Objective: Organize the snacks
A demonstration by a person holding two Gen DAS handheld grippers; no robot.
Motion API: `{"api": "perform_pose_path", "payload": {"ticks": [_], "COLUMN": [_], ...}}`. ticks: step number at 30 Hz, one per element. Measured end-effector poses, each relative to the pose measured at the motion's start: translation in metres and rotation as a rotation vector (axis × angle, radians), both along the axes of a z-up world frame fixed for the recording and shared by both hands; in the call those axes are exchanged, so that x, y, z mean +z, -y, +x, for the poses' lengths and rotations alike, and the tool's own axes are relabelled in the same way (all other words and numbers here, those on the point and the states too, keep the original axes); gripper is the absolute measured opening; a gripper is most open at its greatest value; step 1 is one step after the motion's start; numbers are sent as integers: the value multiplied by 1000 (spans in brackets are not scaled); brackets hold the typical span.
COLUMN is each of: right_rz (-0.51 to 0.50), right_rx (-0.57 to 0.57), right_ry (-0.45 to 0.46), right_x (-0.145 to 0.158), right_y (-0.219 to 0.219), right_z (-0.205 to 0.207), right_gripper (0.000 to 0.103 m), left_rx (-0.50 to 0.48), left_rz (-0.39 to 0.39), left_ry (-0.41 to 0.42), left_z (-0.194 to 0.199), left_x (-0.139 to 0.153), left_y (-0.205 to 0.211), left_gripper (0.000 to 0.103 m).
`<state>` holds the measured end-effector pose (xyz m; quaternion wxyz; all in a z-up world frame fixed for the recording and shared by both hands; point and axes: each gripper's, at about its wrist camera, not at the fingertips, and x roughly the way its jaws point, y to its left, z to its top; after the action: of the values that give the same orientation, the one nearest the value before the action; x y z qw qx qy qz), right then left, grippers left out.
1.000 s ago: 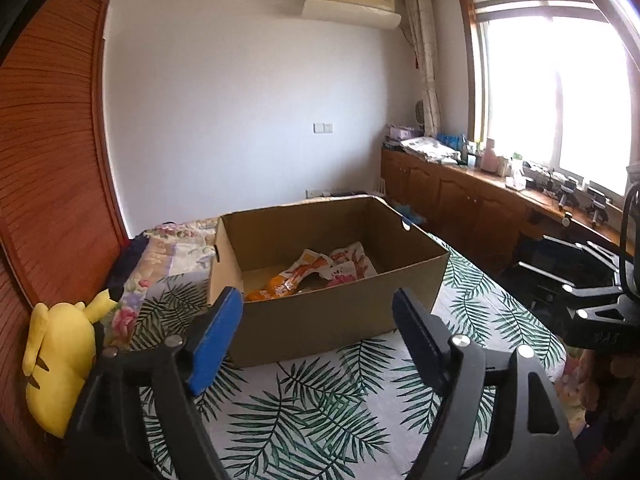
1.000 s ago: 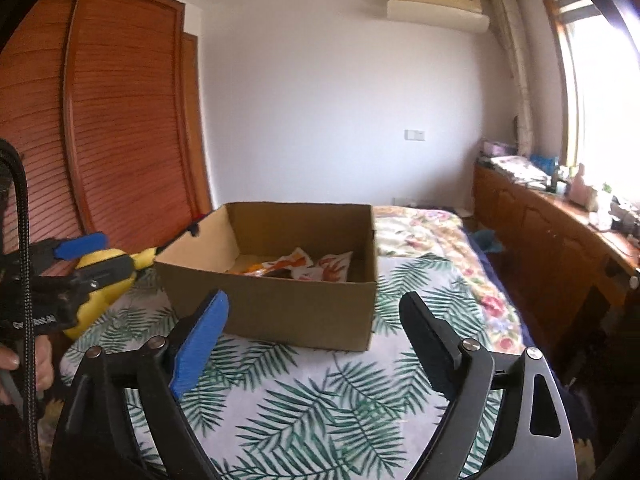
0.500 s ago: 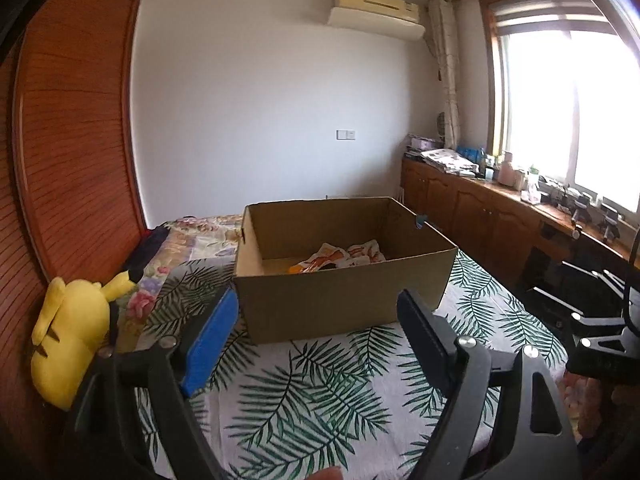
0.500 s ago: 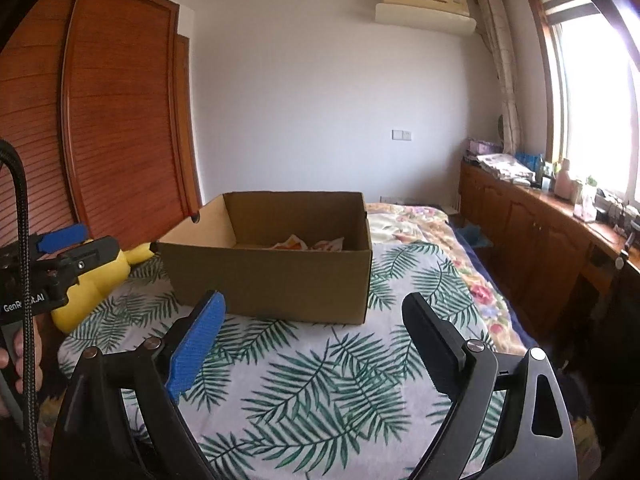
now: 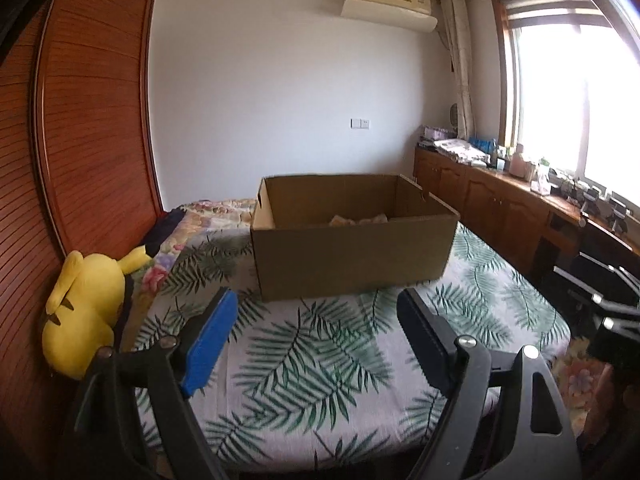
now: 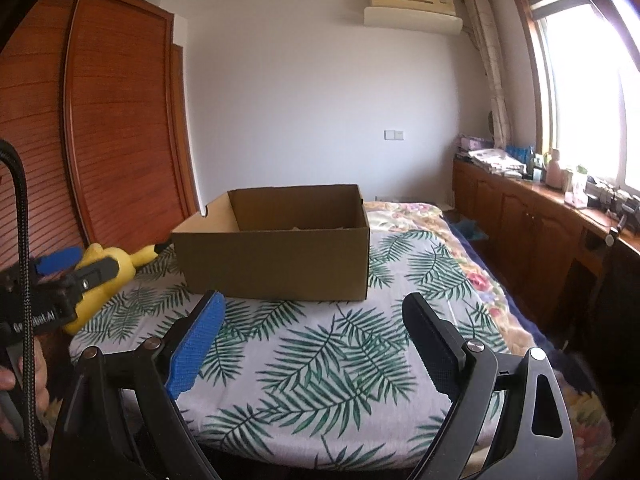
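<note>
An open brown cardboard box (image 5: pixel 352 252) stands on the leaf-print cloth of the bed (image 5: pixel 312 364). Only the tops of snack packets (image 5: pixel 358 220) show over its near wall. The box also shows in the right wrist view (image 6: pixel 276 256), where its contents are almost hidden. My left gripper (image 5: pixel 316 336) is open and empty, held back from the box over the cloth. My right gripper (image 6: pixel 314 340) is open and empty, also short of the box. The left gripper's body (image 6: pixel 56 280) shows at the left edge of the right wrist view.
A yellow plush toy (image 5: pixel 86 308) lies at the bed's left edge against the wooden wardrobe (image 5: pixel 80 152). A wooden cabinet (image 5: pixel 512 208) with clutter runs under the window on the right. A floral quilt (image 6: pixel 424 220) covers the far bed.
Both grippers have pulled back and down from the box. The box now looks farther away and the packets inside have dropped almost out of sight. Both stay open.
</note>
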<state>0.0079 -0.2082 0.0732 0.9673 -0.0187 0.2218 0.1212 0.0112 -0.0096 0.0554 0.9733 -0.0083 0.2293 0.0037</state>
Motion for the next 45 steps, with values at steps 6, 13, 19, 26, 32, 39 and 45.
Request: {"api": "perform_pose_path", "payload": {"ticks": [6,13,19,26,32,39,45], "right_rz": [-3,-6,-10,-16,-18,-19,-18], "right_rx": [3,0,0,-6,-4,0,-1], "right_ry": [0,-4,-10,-3,-4,-3,-1], "right_x": [-2,-4,-6,-6,-6,-6,-6], "right_y": [2,1,1,1,1,1,2], "right_z": [-10,-11,-10,-11,-10,-11,-12], "right_gripper": [92,92,92,92,92,92,92], "left_rx": [-6,1,14,10,10,10,9], "left_rz": [14,12,22,8,2,-1,-2], "left_ry": [-20,-27,-24,-26,-27,-21,-19], "left_z": [-12,-15,-15,-16,-16,-17,-18], "left_x": [-11,-15,-16,-16,-16,-14,-14], "left_y": [4,3,2,1,0,0,1], "left_gripper": [83,83,83,83,83,83,83]}}
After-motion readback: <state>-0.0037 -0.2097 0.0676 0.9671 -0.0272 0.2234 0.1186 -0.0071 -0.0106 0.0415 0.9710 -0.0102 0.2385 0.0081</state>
